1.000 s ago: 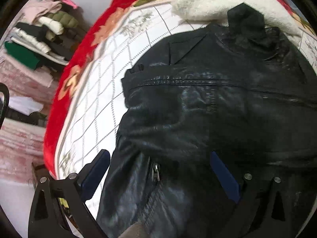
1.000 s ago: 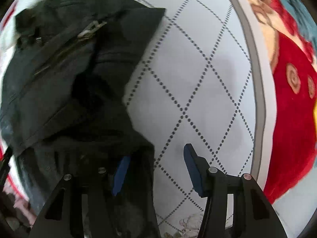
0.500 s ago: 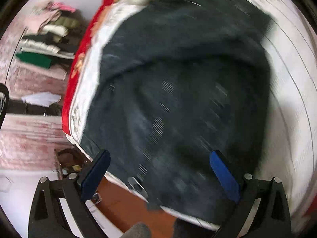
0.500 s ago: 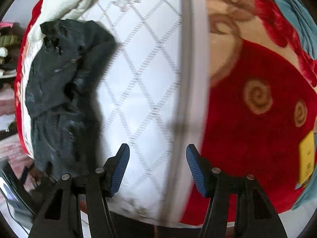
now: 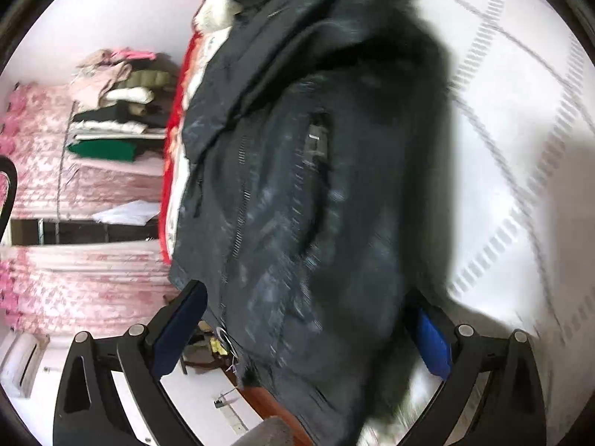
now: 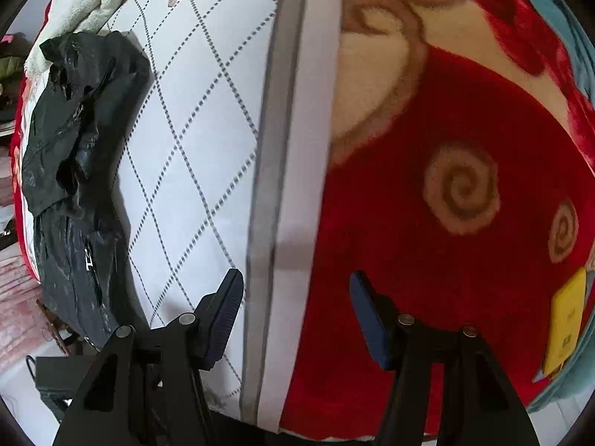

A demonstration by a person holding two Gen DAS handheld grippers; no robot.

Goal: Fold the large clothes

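Between the left gripper's (image 5: pixel 308 338) wide-spread jaws hangs the hem end of the black jacket (image 5: pixel 305 193), though blur hides whether the pads press on it, while the right gripper (image 6: pixel 295 316) stands half open and empty over the seam where the white quilted bed cover (image 6: pixel 200 141) meets the red blanket (image 6: pixel 427 260). The jacket lies along the bed's left edge, its long axis following that edge, collar toward the far end by a white fluffy throw (image 6: pixel 78 3) and hem at the near edge. It looks like heavy, slick, fairly stiff leather, so I would grip seams, hem corners or shoulders rather than the smooth panels.
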